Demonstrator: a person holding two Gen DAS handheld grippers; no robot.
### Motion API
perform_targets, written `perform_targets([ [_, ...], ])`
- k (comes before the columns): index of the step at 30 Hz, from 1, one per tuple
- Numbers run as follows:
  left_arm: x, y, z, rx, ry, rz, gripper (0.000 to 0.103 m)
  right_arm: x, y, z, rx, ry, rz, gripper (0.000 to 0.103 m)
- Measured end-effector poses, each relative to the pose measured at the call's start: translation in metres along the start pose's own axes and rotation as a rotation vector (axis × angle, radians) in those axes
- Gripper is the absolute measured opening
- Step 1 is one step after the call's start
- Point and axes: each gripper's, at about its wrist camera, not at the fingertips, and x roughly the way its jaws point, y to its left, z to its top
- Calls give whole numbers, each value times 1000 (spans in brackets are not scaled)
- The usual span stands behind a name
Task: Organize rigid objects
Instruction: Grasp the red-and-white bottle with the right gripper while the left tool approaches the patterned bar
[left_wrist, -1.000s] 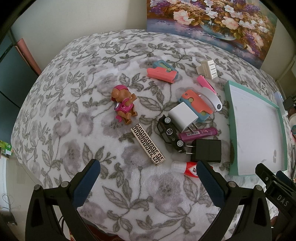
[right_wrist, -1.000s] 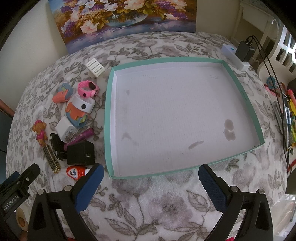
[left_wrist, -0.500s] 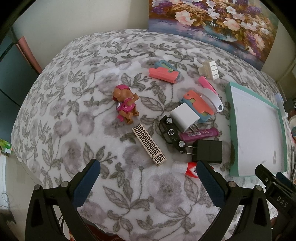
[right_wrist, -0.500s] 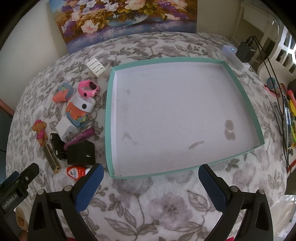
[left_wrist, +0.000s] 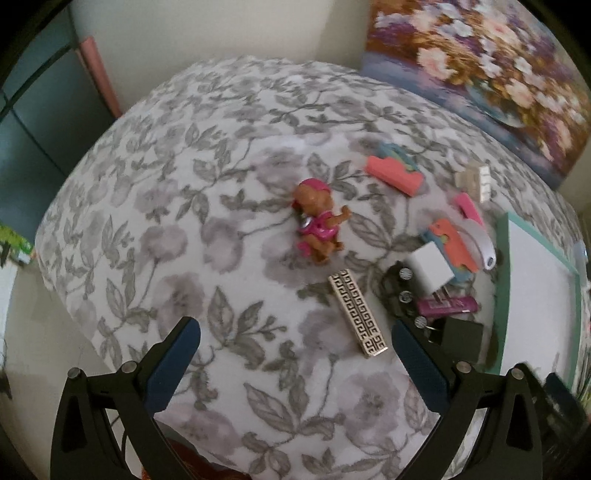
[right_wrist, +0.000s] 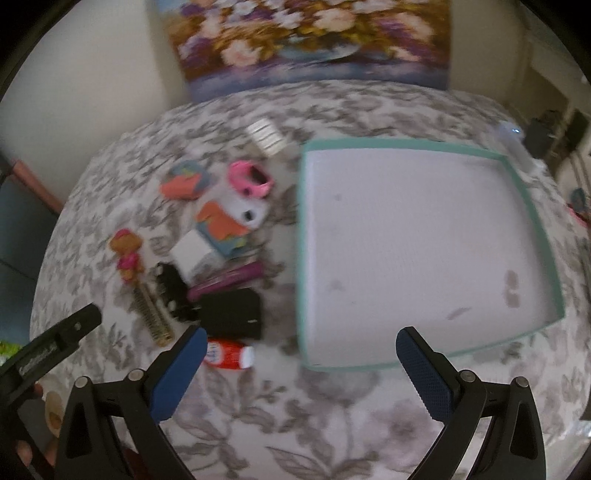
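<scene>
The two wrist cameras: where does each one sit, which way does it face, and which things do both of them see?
Left wrist: sits behind the open left gripper, facing the flowered bedcover and the toy dog; only its own fingers show.
Right wrist: sits behind the open right gripper, facing the teal tray; the left gripper and a fingertip show at the lower left.
Shared: toy dog, patterned bar, black charger, tray, painting.

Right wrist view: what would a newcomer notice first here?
The big shallow white tray with a teal rim lies on the floral blanket, nothing inside it. Left of it lies a cluster of small objects, among them a pink toy watch and a black power adapter.
</scene>
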Motion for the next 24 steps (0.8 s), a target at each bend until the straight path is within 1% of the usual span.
perform_targets([
  [3, 10, 6, 1, -25, 31, -8, 103, 10, 20, -2, -50, 23, 11, 103],
  [6, 18, 9, 3, -40, 53, -9, 103, 20, 33, -8, -74, 49, 35, 103],
  [10, 29, 10, 4, -58, 80, -27, 103, 33, 42, -14, -72, 84, 46, 101],
  [12, 33, 8, 5, -52, 89, -34, 103, 38, 47, -17, -75, 101, 50, 98],
  [14, 37, 7, 5, -40, 100, -39, 103, 44, 51, -17, -79, 118, 59, 97],
  [19, 43, 11, 4, -33, 116, -30, 103, 55, 58, -19, -87, 138, 47, 96],
  [21, 46, 15, 3, -42, 120, -8, 103, 59, 60, -17, -80, 147, 57, 96],
  [24, 49, 21, 2, -61, 136, -11, 103, 70, 66, -15, -69, 161, 58, 96],
])
